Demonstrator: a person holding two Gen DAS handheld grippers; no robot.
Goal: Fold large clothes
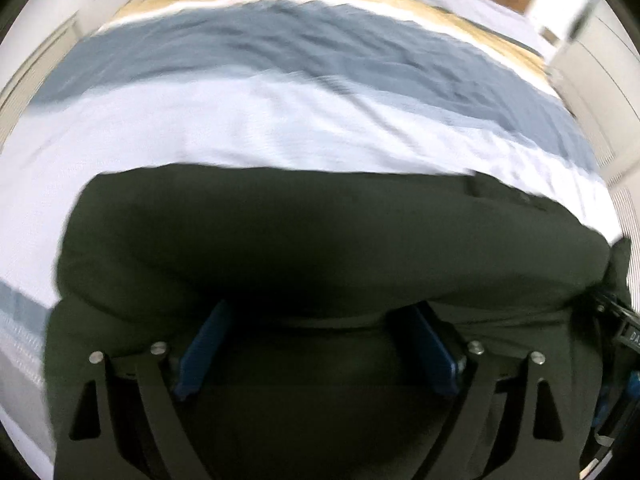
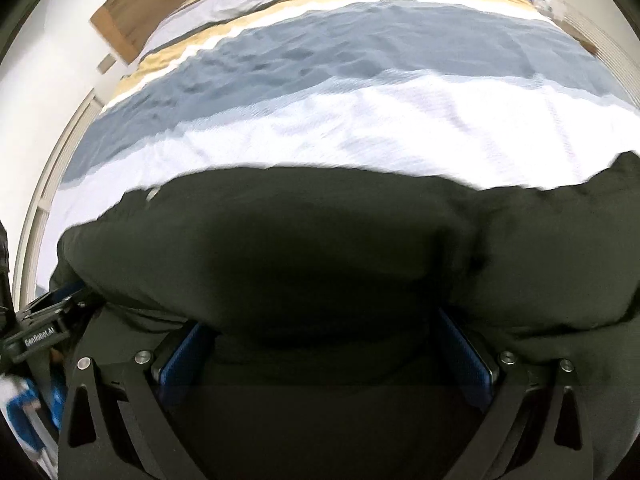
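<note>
Dark green garment (image 1: pixel 320 240) bunched on striped bedspread (image 1: pixel 280 120), left gripper (image 1: pixel 320 344) and right gripper (image 2: pixel 324 344) jaws spread wide

A dark, olive-black garment (image 1: pixel 320 240) lay plain and unpatterned across the near part of a bedcover (image 1: pixel 240 128) banded in broad stripes: white nearest, then pale grey-blue, slate blue, a thin white line and mustard yellow at the far side. Beyond it showed a brown wooden headboard (image 2: pixel 160 4) and white walls. The left gripper (image 1: pixel 316 352) and right gripper (image 2: pixel 324 360) were black with blue ribbed pads (image 2: pixel 180 360) and silver bolts.
</note>
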